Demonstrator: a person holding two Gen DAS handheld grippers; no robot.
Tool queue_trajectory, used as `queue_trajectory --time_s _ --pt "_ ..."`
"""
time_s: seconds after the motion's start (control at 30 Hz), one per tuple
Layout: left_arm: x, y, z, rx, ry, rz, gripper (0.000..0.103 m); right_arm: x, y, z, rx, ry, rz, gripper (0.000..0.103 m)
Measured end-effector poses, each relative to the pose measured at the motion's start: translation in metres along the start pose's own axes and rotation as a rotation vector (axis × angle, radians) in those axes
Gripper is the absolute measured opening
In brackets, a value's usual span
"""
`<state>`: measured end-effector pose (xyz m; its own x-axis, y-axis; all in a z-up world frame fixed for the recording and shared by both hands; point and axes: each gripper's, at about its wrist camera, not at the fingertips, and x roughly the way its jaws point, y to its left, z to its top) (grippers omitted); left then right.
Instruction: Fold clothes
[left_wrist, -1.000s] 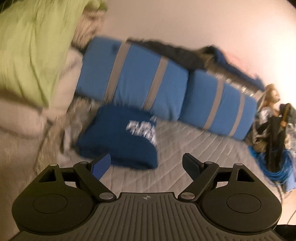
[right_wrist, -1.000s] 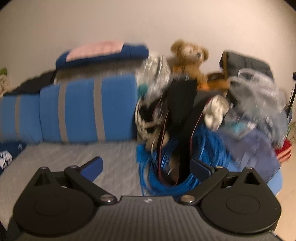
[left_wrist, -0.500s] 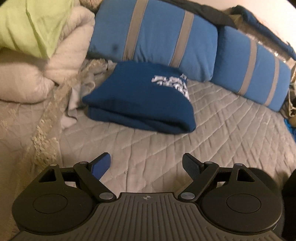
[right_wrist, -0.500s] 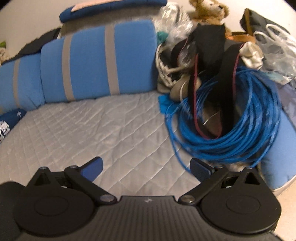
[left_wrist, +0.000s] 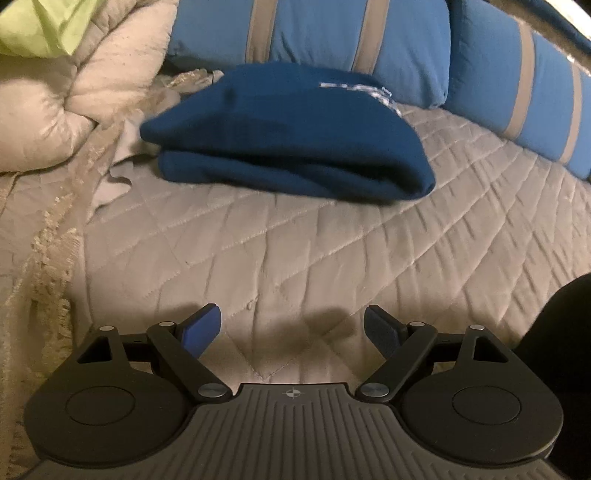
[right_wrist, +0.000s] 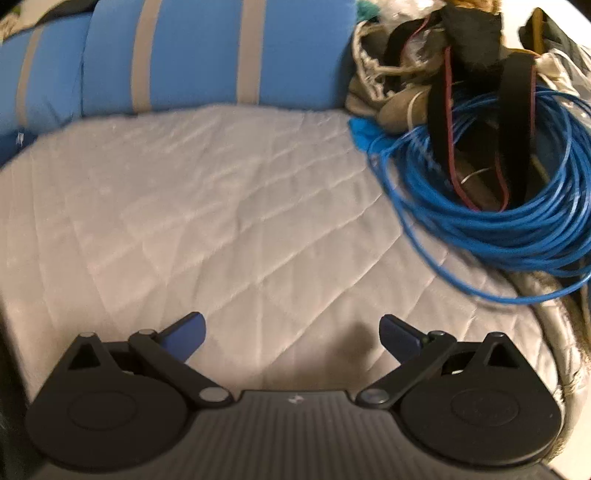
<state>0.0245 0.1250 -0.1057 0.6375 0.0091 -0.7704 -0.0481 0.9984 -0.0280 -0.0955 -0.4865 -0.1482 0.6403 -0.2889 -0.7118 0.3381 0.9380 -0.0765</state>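
Both views have dropped and tilted toward the bed since a second ago: the wall and the teddy bear have slid out of the top of the pictures and the quilted cover now fills most of each one. From the left wrist, the left gripper (left_wrist: 291, 328) stands wide open with nothing between its blue pads, just above the grey quilted bed cover (left_wrist: 303, 254); the folded navy sweatshirt (left_wrist: 291, 136) lies ahead of it and slightly to the left, well apart from the fingertips, its white lettering facing the far side. Behind the sweatshirt two blue pillows with grey stripes (left_wrist: 332, 40) lean along the back of the bed, and at the left a beige comforter (left_wrist: 62, 96) is bunched up with a lime-green cloth (left_wrist: 40, 26) on top. From the right wrist, the right gripper (right_wrist: 293, 338) is likewise spread wide and holds nothing, over bare quilted cover (right_wrist: 207, 206). Only a sliver of navy shows at the far left edge of this view. A coil of blue cable (right_wrist: 491, 221) lies at the right on the bed, with black straps (right_wrist: 443, 103) draped over it, amid a heap of oddments too jumbled to tell apart
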Motion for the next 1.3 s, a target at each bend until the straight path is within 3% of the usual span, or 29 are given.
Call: queue_trajectory --time_s 0.27,0.6,1.3 --pt "0.014 -0.001 -0.001 0.011 -0.054 0.006 0.103 0.003 0.002 -0.008 0.053 -0.045 -0.014 0.103" --pt "0.032 -0.013 0.021 0.065 -0.048 -0.002 0.103 0.013 0.006 0.001 0.081 -0.052 -0.034 0.103" --pt "0.072 -0.025 0.063 0.081 -0.057 0.039 0.103 0.056 0.013 0.041 0.118 -0.045 -0.06 0.103"
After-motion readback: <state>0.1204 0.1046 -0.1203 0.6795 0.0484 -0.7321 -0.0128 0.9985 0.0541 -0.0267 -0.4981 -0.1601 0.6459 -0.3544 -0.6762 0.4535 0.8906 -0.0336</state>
